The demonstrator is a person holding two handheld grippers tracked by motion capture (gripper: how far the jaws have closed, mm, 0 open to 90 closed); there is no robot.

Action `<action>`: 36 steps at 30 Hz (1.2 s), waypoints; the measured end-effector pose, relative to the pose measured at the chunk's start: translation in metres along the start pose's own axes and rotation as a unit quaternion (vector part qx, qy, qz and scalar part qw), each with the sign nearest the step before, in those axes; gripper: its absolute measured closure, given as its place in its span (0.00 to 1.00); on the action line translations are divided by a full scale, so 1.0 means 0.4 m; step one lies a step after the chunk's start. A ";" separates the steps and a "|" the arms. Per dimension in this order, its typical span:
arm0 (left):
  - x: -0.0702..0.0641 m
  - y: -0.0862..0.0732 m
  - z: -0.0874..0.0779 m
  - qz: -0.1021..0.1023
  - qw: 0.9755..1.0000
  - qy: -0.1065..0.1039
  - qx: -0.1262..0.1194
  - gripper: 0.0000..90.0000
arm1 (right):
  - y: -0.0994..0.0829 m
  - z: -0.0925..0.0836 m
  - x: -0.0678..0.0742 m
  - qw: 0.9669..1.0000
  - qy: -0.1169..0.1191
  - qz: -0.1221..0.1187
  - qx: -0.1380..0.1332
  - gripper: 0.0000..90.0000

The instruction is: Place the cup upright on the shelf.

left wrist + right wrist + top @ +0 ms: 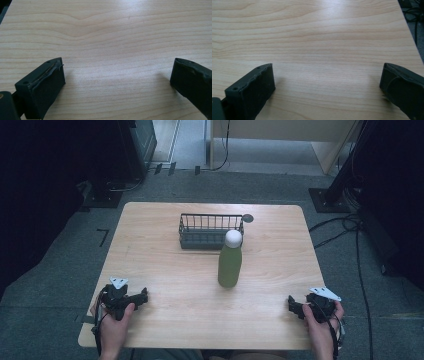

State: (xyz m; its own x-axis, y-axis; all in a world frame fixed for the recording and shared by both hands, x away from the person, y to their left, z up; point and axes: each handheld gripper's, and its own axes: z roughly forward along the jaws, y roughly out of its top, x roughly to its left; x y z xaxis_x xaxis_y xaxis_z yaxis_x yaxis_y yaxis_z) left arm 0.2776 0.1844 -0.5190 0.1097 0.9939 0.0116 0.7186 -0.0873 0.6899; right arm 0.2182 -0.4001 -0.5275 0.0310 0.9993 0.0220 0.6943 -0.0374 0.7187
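Left gripper (142,296): it is resting low at the lower left of the high view, held in a hand (114,327) coming up from the bottom edge. Its jaws are standing wide apart, with nothing between them. In the left gripper view (117,72) the two black jaws are sitting far apart over bare wood.

Right gripper (291,304): it is sitting at the lower right of the high view, held by the other hand (320,330). Its jaws are standing wide too, holding nothing. In the right gripper view (327,75) plain wood is showing between the jaws.

Green bottle (230,262): it is standing upright near the middle of the high view, a little right of center. It is wearing a white round cap. It is well apart from both grippers, between them and farther up the frame.

Wire basket (210,231): it is sitting in the upper middle of the high view, just behind the bottle. I cannot tell if the two are touching.

Tabletop (165,265): it is light wood, carrying the bottle and the basket.

Floor (60,255): it is grey, lying all around the tabletop.
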 end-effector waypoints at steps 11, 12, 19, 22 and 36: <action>0.000 0.000 0.000 0.000 1.000 0.000 0.000 0.00 | 0.057 -0.050 0.037 0.999 0.029 -0.016 -0.024 0.02; 0.000 0.000 0.000 0.000 1.000 0.000 0.000 0.00 | 0.063 -0.053 0.044 0.999 0.033 -0.017 -0.025 0.02; 0.000 0.000 0.000 0.000 1.000 0.000 0.000 0.00 | 0.103 -0.070 0.084 0.998 0.054 -0.024 -0.035 0.02; 0.000 0.000 0.000 0.000 1.000 0.000 0.000 0.00 | 0.119 -0.077 0.105 0.997 0.061 -0.026 -0.040 0.02; 0.000 0.000 0.000 0.000 1.000 0.000 0.000 0.00 | 0.173 -0.096 0.210 0.990 0.113 -0.062 -0.053 0.02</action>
State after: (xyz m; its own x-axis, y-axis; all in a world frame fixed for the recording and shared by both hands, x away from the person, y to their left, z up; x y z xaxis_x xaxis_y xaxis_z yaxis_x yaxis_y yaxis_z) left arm 0.2775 0.1844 -0.5190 0.1089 0.9940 0.0116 0.7186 -0.0868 0.6900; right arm 0.2412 -0.3183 -0.4492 -0.2197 0.9727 0.0748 0.6022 0.0749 0.7949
